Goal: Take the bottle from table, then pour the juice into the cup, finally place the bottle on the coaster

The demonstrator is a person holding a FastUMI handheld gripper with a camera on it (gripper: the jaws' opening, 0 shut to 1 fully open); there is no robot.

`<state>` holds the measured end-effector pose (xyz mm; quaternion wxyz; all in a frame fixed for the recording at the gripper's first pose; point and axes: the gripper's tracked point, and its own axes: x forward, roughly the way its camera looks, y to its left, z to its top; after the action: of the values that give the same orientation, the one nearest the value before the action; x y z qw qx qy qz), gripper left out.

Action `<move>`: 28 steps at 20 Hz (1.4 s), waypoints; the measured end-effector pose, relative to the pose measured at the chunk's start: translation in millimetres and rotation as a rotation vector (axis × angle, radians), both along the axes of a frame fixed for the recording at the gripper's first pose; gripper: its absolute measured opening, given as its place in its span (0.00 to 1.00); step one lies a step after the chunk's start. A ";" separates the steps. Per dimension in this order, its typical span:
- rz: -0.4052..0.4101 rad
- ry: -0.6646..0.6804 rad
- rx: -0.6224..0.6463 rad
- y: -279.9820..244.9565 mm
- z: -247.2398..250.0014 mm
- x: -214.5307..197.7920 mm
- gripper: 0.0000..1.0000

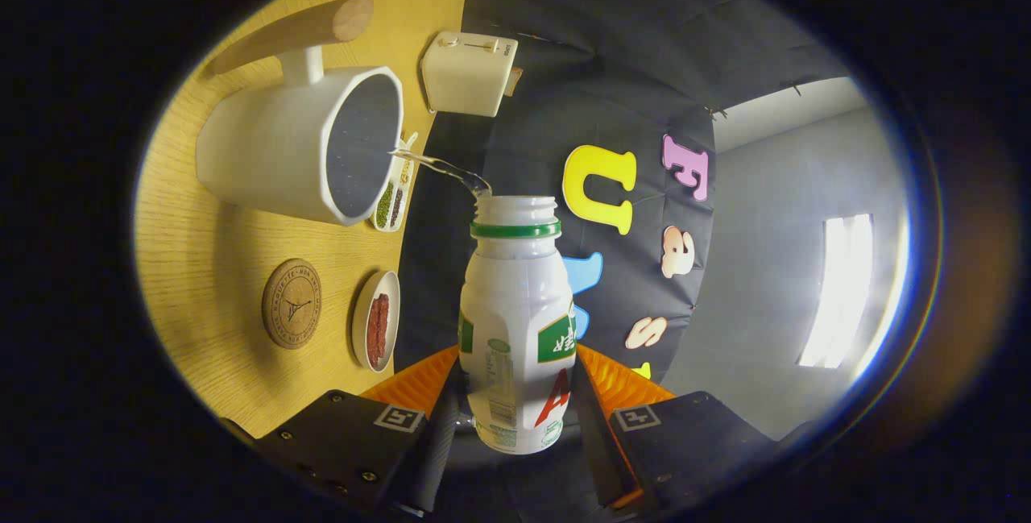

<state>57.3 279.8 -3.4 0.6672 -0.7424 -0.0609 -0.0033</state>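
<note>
Pouring is the step you have in hand. Seen from the gripper view, the gripper has both fingers pinched against the lower body of the bottle, one on each side, so the hold looks firm. The bottle is tipped over, its open neck with the green ring pointing ahead of the fingers, and a thin clear stream runs from its lip into the mouth of the cup. That white cup, with its wooden handle, stands on the wooden table, beyond the fingers. The stream lands just inside the rim, so you have little margin: hold the tilt steady and do not drift away from the cup.

The round cork coaster lies on the table near the cup, apart from it, with a small dish of something red just beside it at the table edge. A narrow tray of green bits sits at the cup's rim side, and a white toaster stands further along the same edge.

Your next move, I judge, calls for righting the bottle once the flow thins, then carrying it over to the coaster, clear of the red dish
</note>
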 end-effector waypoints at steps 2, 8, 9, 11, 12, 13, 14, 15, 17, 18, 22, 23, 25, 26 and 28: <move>0.001 -0.002 -0.008 0.1 0.0 -0.4 0.71; 0.006 -0.009 -0.017 0.8 0.5 -0.6 0.71; 0.006 -0.008 -0.018 0.2 0.1 -0.9 0.71; 0.006 -0.009 -0.021 1.2 0.3 -0.5 0.71; 0.007 -0.009 -0.024 1.5 0.4 -0.8 0.71; 0.007 -0.010 -0.027 0.8 0.6 -1.8 0.71; 0.007 -0.009 -0.032 1.5 0.6 -1.6 0.71; 0.008 -0.010 -0.035 1.3 0.7 -2.0 0.71; 0.009 -0.009 -0.039 1.1 0.9 -1.6 0.71; 0.010 -0.009 -0.041 1.2 1.0 -1.2 0.71; 0.011 -0.013 -0.052 1.1 1.3 -1.8 0.71; 0.012 -0.011 -0.055 0.8 0.8 -1.6 0.71; 0.012 -0.007 -0.070 0.9 1.4 -2.0 0.71; 0.012 -0.008 -0.078 1.6 2.2 -2.4 0.71; 0.014 -0.011 -0.087 1.4 2.0 -2.5 0.71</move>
<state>54.9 281.2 -1.4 0.6338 -0.7704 -0.0700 -0.0001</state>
